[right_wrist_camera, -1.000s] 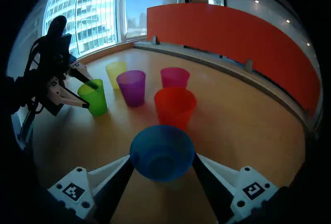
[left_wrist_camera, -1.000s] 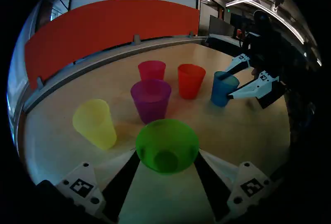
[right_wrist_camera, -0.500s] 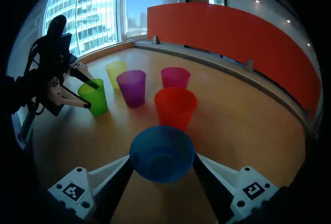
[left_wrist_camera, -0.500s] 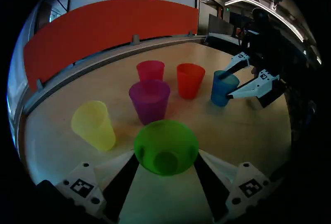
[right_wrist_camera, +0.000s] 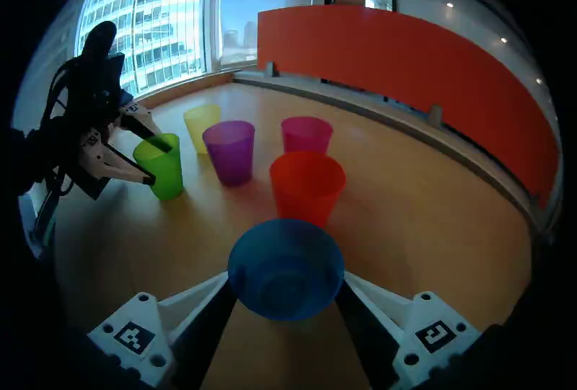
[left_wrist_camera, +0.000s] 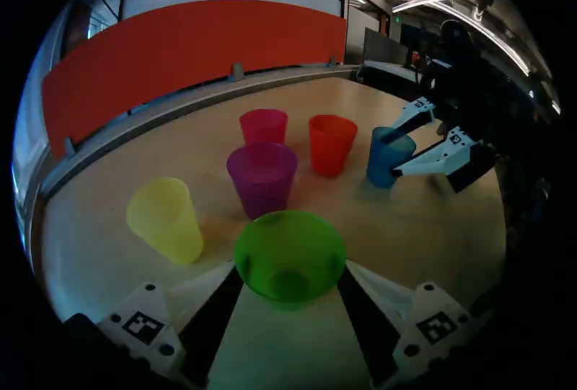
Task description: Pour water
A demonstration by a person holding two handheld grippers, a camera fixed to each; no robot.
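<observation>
- The green cup [left_wrist_camera: 290, 256] sits at 6 o'clock in the left gripper view, mouth up, with its inside visible down to the bottom. Whether there is water in it I cannot tell.
- The left gripper [left_wrist_camera: 290, 269] has it clamped. The fingers are spread about a cup's width, one pressing on each side of the wall.
- The blue cup [right_wrist_camera: 285, 269] is at 6 o'clock in the right gripper view, held the same way by the right gripper [right_wrist_camera: 285, 285], with a finger tight against either flank.
- Neither view lets me judge if the two held cups rest on the table [left_wrist_camera: 404, 224] or hang just above it.
- From the green cup, the purple cup [left_wrist_camera: 262, 177] stands just beyond at 12 o'clock, and the pink cup [left_wrist_camera: 263, 125] is farther along the same line.
- The orange cup [left_wrist_camera: 332, 143] is at 1 o'clock, beside the pink one but apart from it.
- The yellow cup [left_wrist_camera: 166, 218] is off at 10 o'clock, leaning a little and well clear of the others.
- In the left gripper view the blue cup stands at 2 o'clock, near the orange one.
- An orange partition [left_wrist_camera: 187, 44] runs along the far edge of the table.
- A large window [right_wrist_camera: 144, 22] shows at 11 o'clock in the right gripper view.
</observation>
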